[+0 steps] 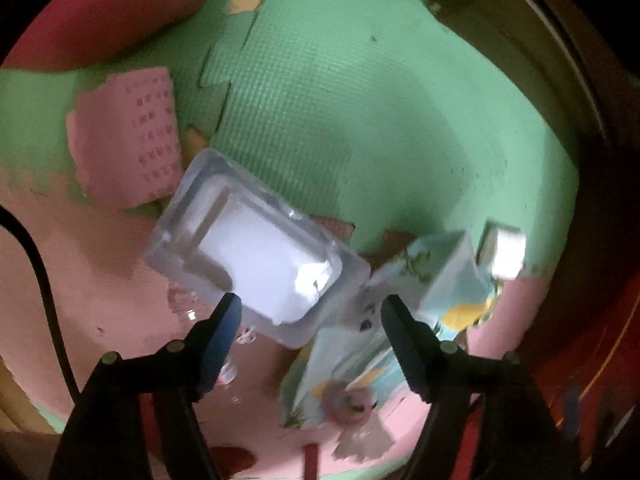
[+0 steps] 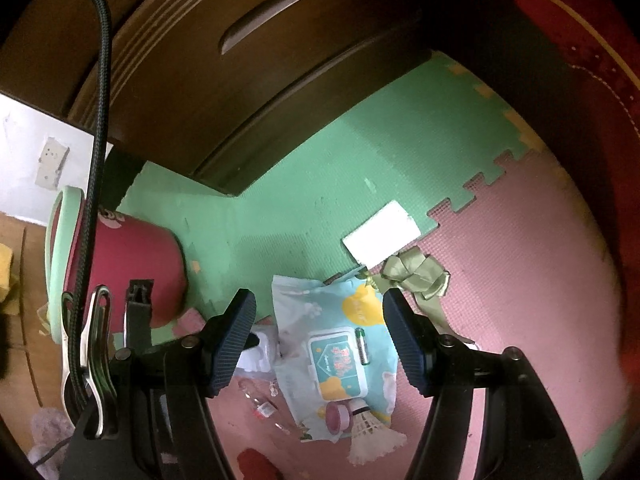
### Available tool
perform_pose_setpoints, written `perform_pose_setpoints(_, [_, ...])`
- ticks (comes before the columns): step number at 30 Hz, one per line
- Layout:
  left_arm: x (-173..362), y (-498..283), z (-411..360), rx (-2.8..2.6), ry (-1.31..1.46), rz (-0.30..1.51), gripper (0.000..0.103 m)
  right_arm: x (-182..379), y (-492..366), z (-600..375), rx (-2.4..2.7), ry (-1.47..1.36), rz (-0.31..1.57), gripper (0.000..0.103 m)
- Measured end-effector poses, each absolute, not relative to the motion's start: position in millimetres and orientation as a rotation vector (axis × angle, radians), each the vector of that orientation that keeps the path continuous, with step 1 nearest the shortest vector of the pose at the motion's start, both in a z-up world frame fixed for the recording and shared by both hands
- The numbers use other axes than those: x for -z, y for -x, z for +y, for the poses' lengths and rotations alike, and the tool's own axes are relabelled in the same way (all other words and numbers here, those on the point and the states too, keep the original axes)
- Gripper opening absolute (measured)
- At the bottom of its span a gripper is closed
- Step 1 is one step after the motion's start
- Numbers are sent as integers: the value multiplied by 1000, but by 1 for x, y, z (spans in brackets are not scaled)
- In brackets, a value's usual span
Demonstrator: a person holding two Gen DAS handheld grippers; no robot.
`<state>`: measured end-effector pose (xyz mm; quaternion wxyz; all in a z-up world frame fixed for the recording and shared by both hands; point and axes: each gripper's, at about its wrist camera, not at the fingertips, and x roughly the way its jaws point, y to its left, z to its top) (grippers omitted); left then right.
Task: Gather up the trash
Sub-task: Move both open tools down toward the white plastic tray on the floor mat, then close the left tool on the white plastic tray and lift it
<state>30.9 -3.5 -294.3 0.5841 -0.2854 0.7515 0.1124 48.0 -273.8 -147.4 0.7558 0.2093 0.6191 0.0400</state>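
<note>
My left gripper [image 1: 310, 306] is matte black, two tapered fingers with ribbed dark blue pads [image 1: 224, 344] and round brass-coloured screws [image 1: 175, 346]. My right gripper [image 2: 318, 304] looks the same, with a black braided cable [image 2: 98, 120] alongside and a silver metal clip [image 2: 90, 340].

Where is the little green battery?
In the right wrist view, the small green battery lies on the light blue printed wipes packet, beside its white lid flap, low between the tool's fingers.
</note>
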Motion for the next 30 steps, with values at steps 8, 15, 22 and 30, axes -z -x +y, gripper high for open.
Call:
perform_pose_setpoints(8, [301,-47,-9,-297,634,1698,84,154,-48,-273,-85,-452,1370,68])
perform_pose_setpoints(15, [306,-45,-9,-430,627,1728,83,154,-48,-274,-79,-454,1366,68])
perform_pose_setpoints(22, [312,-51,-6,-517,654,1758,85,155,-48,-272,-78,-444,1368,68])
perform_pose_setpoints(30, [320,-76,-30,-576,455,1812,66,155,-48,-281,-50,-478,1353,68])
